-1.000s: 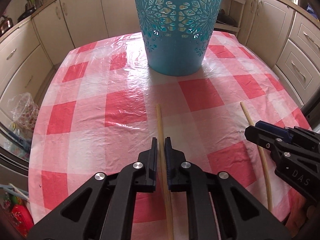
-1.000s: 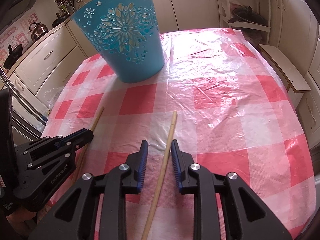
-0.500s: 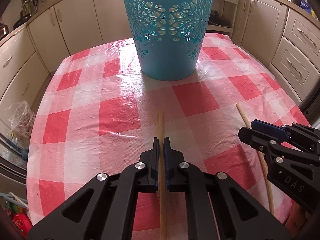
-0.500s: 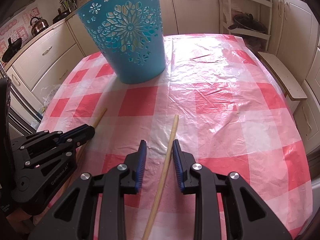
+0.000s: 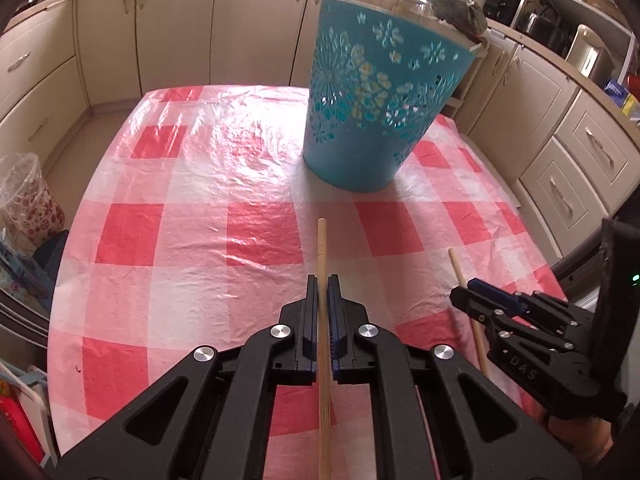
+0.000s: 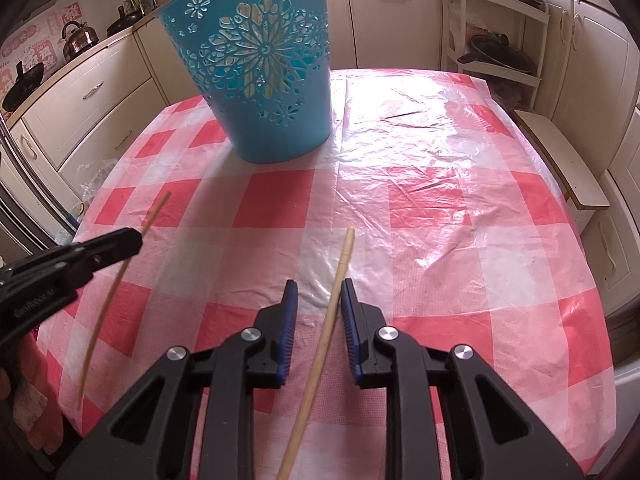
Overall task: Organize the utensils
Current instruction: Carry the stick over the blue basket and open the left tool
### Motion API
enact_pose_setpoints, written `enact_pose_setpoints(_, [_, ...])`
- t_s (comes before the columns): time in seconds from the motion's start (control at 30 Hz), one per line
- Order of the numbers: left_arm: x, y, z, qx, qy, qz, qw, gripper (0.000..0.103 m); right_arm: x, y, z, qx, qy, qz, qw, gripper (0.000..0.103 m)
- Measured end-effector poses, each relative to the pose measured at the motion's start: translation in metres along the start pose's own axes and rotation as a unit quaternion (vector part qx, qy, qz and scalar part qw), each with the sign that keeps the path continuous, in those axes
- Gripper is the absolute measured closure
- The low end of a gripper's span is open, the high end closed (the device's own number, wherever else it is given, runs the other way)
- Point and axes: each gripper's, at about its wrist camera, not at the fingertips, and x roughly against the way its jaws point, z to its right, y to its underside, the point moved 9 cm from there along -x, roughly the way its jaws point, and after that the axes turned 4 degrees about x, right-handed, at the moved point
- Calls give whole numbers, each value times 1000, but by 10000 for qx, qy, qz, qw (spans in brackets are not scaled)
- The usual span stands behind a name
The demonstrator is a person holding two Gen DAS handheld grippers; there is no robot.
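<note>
Our left gripper (image 5: 322,280) is clamped on a wooden chopstick (image 5: 321,248), its tip pointing toward the blue perforated basket (image 5: 376,120) on the checkered desk (image 5: 200,232). Our right gripper (image 6: 318,285) stands partly open around the second chopstick (image 6: 340,272), in front of the basket, right pad seemingly touching.

Beyond the red-checked tablecloth (image 6: 440,184), cream cabinets (image 5: 176,28) line the walls, and a steel kettle (image 6: 78,40) sits far left.

Basket (image 6: 262,76) on table (image 6: 440,208), behind chopsticks (image 6: 334,304).
</note>
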Motion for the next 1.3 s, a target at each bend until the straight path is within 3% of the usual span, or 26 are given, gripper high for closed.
enact_pose_setpoints(0.17, [53, -40, 9, 195, 427, 626, 9969, 98, 1, 1, 1, -37, 9, -9, 10000, 81])
enact_pose_setpoints(0.37, [108, -115, 32, 259, 842, 1547, 9840, 98, 0, 1, 2, -89, 0, -4, 10000, 81])
enact_pose_setpoints(0.6, [114, -205, 70, 138, 939, 2363, 9670, 98, 0, 1, 2, -63, 11, 11, 10000, 81])
enact_pose_setpoints(0.77, [92, -255, 88, 88, 764, 2881, 9545, 98, 0, 0, 1, -22, -5, 11, 10000, 81])
enact_pose_setpoints(0.97, [45, -273, 86, 158, 455, 2935, 9547, 98, -3, -3, -2, 29, -42, 17, 10000, 81])
enact_pose_setpoints(1.13, [24, -254, 82, -50, 231, 2821, 9591, 98, -5, -4, -3, 23, -66, 17, 10000, 81])
enact_pose_setpoints(1.3, [9, -233, 76, -246, 144, 2459, 9689, 98, -5, -4, -3, 35, -85, 15, 10000, 81])
